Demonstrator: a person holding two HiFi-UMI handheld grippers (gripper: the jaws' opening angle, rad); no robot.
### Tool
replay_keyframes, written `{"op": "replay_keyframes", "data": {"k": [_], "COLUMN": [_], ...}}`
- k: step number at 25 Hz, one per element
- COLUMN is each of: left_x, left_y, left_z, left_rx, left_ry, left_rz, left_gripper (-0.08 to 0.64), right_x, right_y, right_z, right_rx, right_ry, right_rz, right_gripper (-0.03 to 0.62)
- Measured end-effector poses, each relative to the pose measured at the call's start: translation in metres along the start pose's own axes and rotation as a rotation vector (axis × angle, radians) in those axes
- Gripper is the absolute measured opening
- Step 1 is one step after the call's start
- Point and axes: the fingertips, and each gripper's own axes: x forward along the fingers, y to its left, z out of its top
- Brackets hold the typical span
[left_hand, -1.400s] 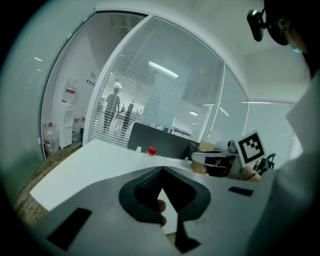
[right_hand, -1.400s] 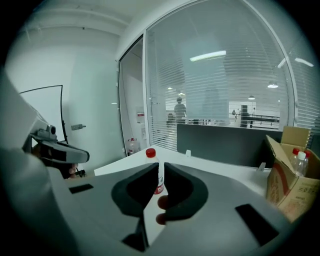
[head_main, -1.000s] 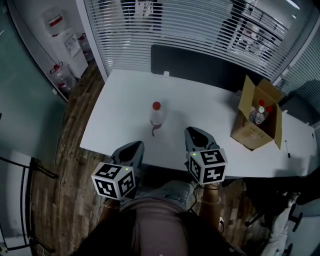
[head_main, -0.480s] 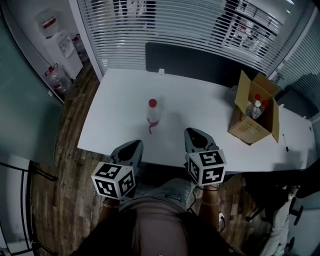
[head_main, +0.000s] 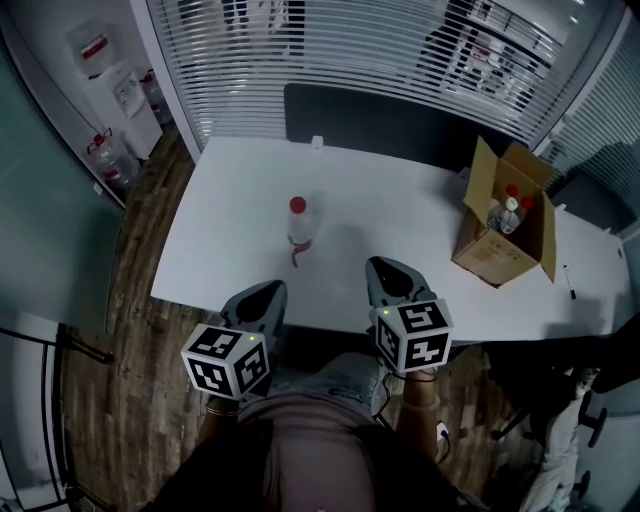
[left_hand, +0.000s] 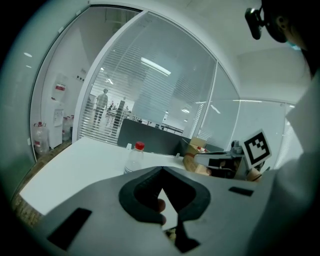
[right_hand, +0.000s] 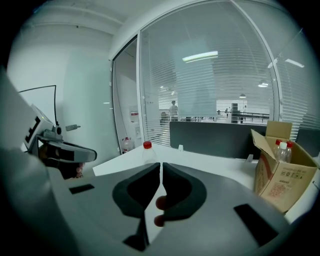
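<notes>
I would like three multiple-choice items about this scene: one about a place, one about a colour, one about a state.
1. Where on the table does the cardboard box stand?
A. near its left end
B. in the middle
C. near its right end

2. What colour is the cap of the bottle standing alone?
A. red
B. blue
C. green

3. How are the jaws of the left tool and the right tool?
A. wide apart
B. together, empty
C. shut on the bottle

Answers:
1 C, the head view shows the box there.
2 A, every view shows a red cap.
3 B, each tool's view shows its jaws meeting on nothing.
</notes>
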Motion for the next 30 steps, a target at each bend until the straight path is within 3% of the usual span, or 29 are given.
{"op": "replay_keyframes", "data": {"k": [17, 30], "left_x": [0.043, 0.104], "left_y": [-0.044, -0.115], "left_z": [0.001, 0.004], "left_rx": [0.008, 0.042], "left_ry": [0.022, 0.062], "left_rz": [-0.087, -0.223], "left_gripper": [0.005, 0.005], "right_x": [-0.024, -0.059], "right_y": [-0.047, -0.116], "right_z": [0.002, -0.008], "right_rx": [0.009, 0.041], "right_ry": [-0.066, -0.068], "right_rz": [-0.045, -0.135], "right_gripper": [0.034, 0.032]}}
